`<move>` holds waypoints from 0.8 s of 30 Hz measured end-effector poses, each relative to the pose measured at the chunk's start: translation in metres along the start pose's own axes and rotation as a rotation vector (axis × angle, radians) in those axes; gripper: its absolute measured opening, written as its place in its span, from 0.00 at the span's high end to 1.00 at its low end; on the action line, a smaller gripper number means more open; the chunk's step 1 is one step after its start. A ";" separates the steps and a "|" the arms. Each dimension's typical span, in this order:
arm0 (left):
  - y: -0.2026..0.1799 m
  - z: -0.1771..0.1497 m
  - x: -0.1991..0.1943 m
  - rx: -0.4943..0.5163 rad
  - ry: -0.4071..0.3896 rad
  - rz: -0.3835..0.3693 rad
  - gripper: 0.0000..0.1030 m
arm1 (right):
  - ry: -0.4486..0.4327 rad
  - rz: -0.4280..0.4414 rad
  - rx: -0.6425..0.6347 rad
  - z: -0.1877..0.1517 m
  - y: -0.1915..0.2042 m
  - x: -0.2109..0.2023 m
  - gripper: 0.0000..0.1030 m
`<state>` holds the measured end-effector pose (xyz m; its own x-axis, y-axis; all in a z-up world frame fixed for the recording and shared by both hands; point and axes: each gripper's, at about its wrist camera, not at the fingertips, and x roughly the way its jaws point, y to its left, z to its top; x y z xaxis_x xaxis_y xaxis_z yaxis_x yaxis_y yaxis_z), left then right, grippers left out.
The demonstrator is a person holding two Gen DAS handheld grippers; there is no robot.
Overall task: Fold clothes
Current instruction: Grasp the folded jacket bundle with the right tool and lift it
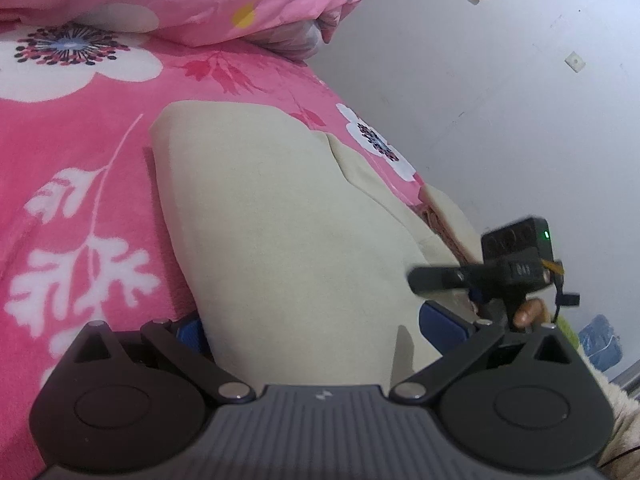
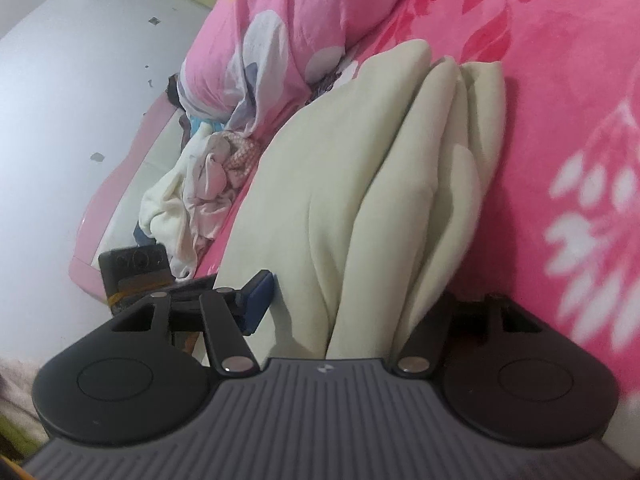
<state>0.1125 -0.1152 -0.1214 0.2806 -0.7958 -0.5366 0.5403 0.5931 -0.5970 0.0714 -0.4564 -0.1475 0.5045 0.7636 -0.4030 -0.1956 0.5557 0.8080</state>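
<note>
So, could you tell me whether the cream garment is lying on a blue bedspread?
No, the cream garment lies on a pink floral bedspread.

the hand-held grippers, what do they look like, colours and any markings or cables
Each hand-held gripper, left and right, has a grey ribbed body with a small pale logo, flanked by two rounded black housings and black link arms on silver pins. The fingers carry blue pads. Seen from the left wrist, the right unit has a black camera box with a green light, a black cable and an orange strip.
</note>
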 end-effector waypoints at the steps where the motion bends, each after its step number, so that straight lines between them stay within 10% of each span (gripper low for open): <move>1: -0.001 0.001 0.001 -0.006 0.001 0.008 0.00 | 0.004 -0.005 0.005 0.003 0.001 0.004 0.43; 12: -0.019 0.013 -0.006 -0.100 0.004 0.045 0.01 | 0.004 -0.227 -0.141 0.004 0.056 0.006 0.55; 24: -0.070 0.026 -0.026 -0.043 -0.035 0.017 0.01 | -0.071 -0.281 -0.196 -0.006 0.094 -0.025 0.57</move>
<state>0.0878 -0.1391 -0.0500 0.3173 -0.7888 -0.5264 0.5010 0.6108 -0.6131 0.0350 -0.4211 -0.0639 0.6178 0.5507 -0.5613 -0.1953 0.7989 0.5689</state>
